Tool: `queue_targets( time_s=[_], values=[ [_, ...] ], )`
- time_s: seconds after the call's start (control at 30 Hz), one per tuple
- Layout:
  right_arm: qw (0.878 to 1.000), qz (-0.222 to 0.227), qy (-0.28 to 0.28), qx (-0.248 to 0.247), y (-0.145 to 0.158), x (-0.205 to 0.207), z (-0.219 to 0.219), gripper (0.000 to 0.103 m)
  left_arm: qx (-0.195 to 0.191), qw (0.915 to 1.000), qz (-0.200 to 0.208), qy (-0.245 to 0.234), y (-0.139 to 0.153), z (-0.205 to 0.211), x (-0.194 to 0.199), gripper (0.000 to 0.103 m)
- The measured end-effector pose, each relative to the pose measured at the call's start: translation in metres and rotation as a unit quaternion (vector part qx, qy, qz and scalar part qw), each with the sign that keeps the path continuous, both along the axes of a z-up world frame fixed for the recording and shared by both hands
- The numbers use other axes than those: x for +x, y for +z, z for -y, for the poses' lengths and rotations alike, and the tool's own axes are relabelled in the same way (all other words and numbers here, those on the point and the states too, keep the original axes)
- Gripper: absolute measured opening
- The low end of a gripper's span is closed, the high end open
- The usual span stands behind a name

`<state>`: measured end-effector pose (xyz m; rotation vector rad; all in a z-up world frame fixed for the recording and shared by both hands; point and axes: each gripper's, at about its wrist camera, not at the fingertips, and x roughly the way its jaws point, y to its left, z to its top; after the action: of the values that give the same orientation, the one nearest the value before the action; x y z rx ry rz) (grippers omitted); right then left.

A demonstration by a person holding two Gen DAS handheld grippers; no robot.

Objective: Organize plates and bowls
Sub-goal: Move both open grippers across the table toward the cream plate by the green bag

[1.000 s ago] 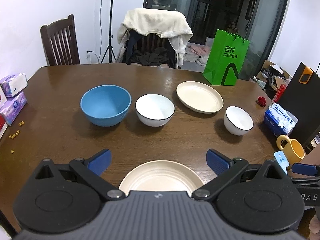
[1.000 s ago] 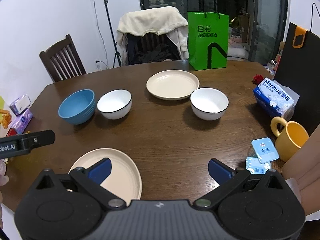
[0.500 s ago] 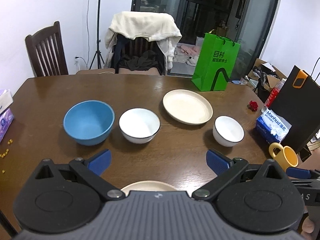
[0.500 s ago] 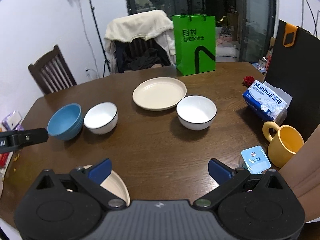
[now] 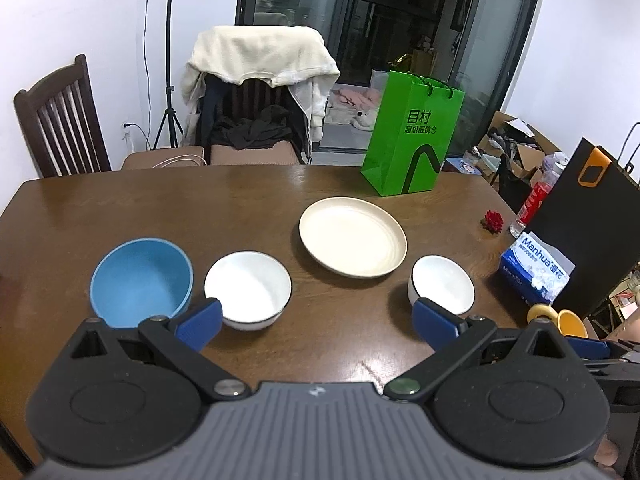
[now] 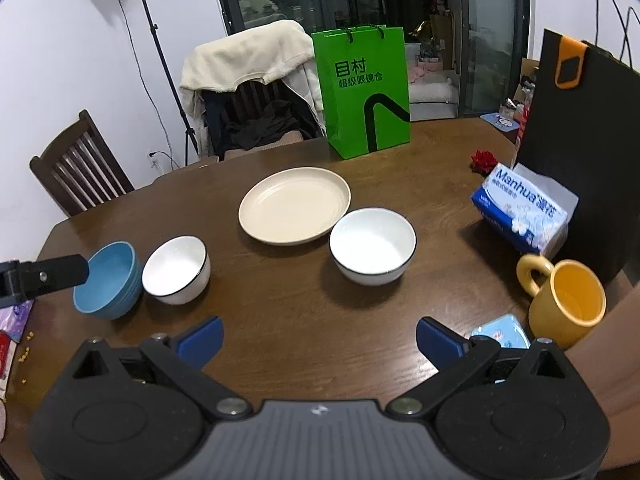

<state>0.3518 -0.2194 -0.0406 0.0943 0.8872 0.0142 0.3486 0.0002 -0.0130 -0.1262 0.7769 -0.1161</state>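
Observation:
A blue bowl [image 5: 141, 282], a white black-rimmed bowl [image 5: 248, 288], a cream plate [image 5: 352, 242] and a second white bowl [image 5: 442, 290] stand in a row on the brown table [image 5: 240, 208]. They also show in the right wrist view: blue bowl [image 6: 110, 280], white bowl [image 6: 176, 270], cream plate [image 6: 294, 204], white bowl [image 6: 372, 244]. My left gripper [image 5: 316, 322] is open and empty, held above the near table edge. My right gripper [image 6: 318, 338] is open and empty. The near cream plate is hidden below both grippers.
A green paper bag [image 5: 412, 138] stands behind the plate. A tissue pack [image 6: 524, 208], yellow mug [image 6: 568, 304], small blue packets [image 6: 500, 330] and a black bag [image 6: 580, 128] are on the right. Chairs [image 5: 256, 100] stand behind the table. Tissue packs [image 6: 14, 318] lie at left.
Both grippers have risen and tilted up. The near cream plate has slid out of view beneath them. The bowls and far plate have not moved.

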Motion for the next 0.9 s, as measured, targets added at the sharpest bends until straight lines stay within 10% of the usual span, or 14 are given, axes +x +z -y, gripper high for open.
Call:
queue_targets(
  time_s=[0.9],
  values=[
    [0.999,-0.038,-0.015,-0.017,-0.011,0.159,0.008,0.103,-0.005,0.9995,-0.028,-0.012,0.0,0.012,0.16,0.103]
  ],
)
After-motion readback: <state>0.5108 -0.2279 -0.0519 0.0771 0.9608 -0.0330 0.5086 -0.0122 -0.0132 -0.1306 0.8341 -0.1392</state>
